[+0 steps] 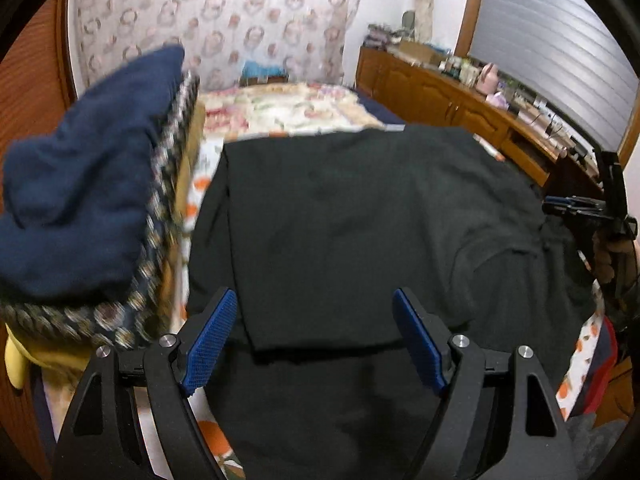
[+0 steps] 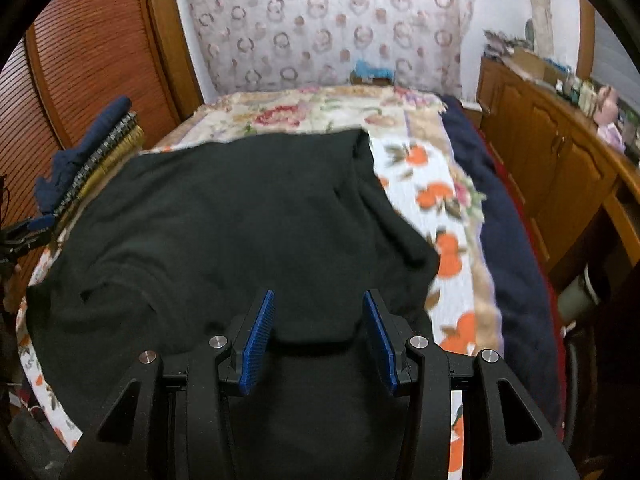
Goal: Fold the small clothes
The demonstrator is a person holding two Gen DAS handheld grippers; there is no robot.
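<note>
The bed [image 2: 452, 184], under a floral and orange-fruit quilt, is the work surface and runs from 6 o'clock toward the patterned headboard cover at 12. Spread across its near half lies the black garment [image 1: 360, 216], the item now in hand: in the left wrist view a flap along its 9 o'clock side is already turned in with a straight crease and a squared lower corner, so one lengthwise fold looks done. The 3 o'clock side is still rumpled, with loose ridges and what may be a sleeve unfolded, so by my reading the second side fold and the final crosswise fold remain. At 9 to 10 o'clock in the left view sits a stack of folded clothes [image 1: 92, 208], navy on top, a patterned piece and a yellow one beneath; these look finished. The same stack shows small at 9 o'clock in the right view. The left gripper [image 1: 316, 340] hovers over the near edge of the folded flap, blue pads wide apart, nothing between them. The right gripper [image 2: 318, 340] sits over the garment's near hem, jaws parted; a hump of black cloth lies between the pads, not pinched. Motion blur on the left view limits finer detail.
</note>
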